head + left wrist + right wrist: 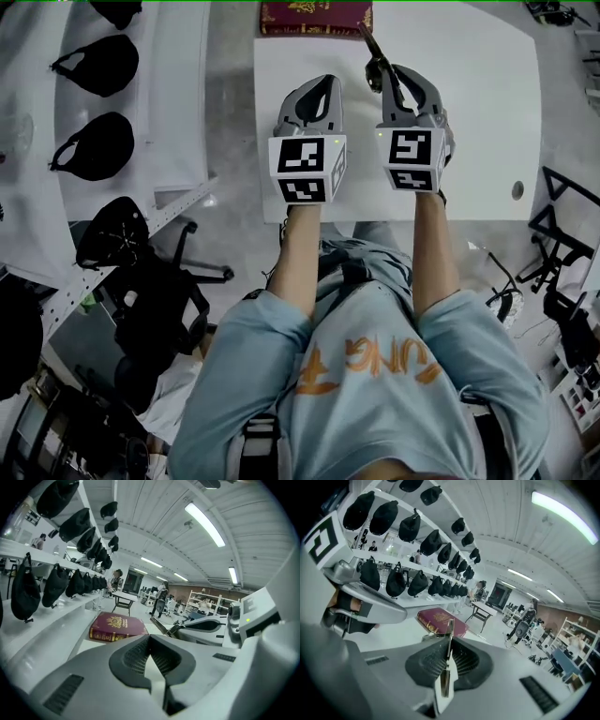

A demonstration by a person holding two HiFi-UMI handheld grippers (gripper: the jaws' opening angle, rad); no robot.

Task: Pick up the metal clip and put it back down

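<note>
Metal clip [372,52] is pinched edge-on between the jaws of the right gripper [389,80], sticking out toward the red book [315,17] at the far edge of the white table [487,122]. Just to its left, the left gripper [312,94] has its jaws pressed together on nothing.

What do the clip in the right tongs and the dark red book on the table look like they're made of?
The thin brass-coloured clip, pinched in the right tongs, looks like shiny sheet metal, judging by its glinting flat edge. The dark red book is probably a leather-look or cloth hardcover with gold stamping; it looks matte, and the exact covering is unclear.
</note>
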